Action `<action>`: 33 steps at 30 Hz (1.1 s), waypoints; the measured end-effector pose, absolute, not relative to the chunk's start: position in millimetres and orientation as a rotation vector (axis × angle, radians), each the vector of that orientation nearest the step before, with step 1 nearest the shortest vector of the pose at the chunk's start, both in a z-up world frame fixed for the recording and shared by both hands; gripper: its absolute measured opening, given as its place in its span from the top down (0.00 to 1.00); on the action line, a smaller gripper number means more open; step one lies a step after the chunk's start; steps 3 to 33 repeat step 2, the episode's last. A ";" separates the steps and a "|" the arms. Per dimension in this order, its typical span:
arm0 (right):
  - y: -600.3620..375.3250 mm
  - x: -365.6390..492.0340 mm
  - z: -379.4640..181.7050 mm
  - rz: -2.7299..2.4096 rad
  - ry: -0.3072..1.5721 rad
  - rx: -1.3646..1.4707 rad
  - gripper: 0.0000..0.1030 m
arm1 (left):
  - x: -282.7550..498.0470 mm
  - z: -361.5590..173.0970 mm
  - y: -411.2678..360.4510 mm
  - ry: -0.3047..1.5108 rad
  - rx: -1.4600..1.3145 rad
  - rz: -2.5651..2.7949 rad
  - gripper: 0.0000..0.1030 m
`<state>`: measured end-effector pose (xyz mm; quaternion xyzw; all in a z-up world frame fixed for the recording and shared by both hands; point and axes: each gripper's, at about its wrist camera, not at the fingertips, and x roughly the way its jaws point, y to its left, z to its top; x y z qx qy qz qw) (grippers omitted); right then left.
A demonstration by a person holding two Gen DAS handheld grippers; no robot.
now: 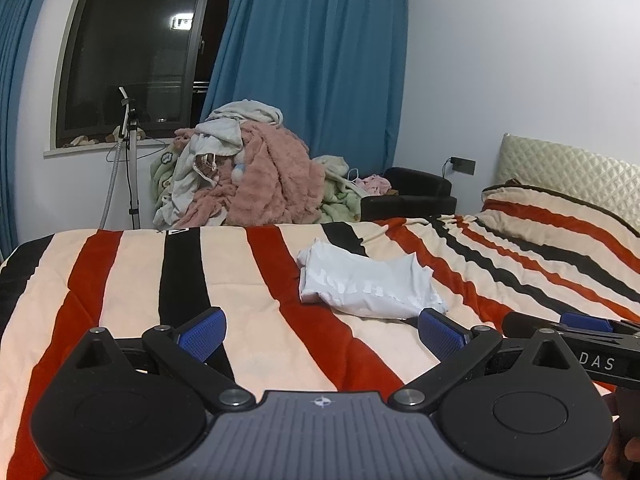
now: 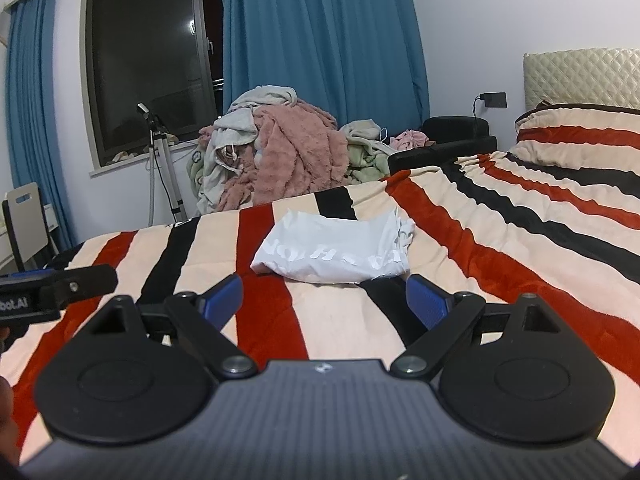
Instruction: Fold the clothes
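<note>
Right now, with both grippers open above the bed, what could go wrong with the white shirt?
1. The white shirt looks folded already, with a bunched edge at its right; a grip there may pull the fold open.
2. It lies on a soft striped blanket, so the right gripper might pinch the blanket too.
3. The left gripper is close beside the right; they could collide.

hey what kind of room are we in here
Most likely a home bedroom: a bed with a striped blanket and quilted headboard, blue curtains beside a dark window, and a heap of clothes behind it.
</note>
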<state>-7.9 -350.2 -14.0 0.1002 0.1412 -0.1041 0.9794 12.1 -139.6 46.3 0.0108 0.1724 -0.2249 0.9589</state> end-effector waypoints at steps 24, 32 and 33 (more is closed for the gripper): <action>-349.3 -8.1 -14.0 -0.209 0.285 0.199 0.13 | 12.0 45.8 -139.7 0.349 0.023 -0.456 0.00; -349.3 -8.1 -14.0 -0.209 0.285 0.199 0.13 | 12.0 45.8 -139.7 0.349 0.023 -0.456 0.00; -349.3 -8.1 -14.0 -0.209 0.285 0.199 0.13 | 12.0 45.8 -139.7 0.349 0.023 -0.456 0.00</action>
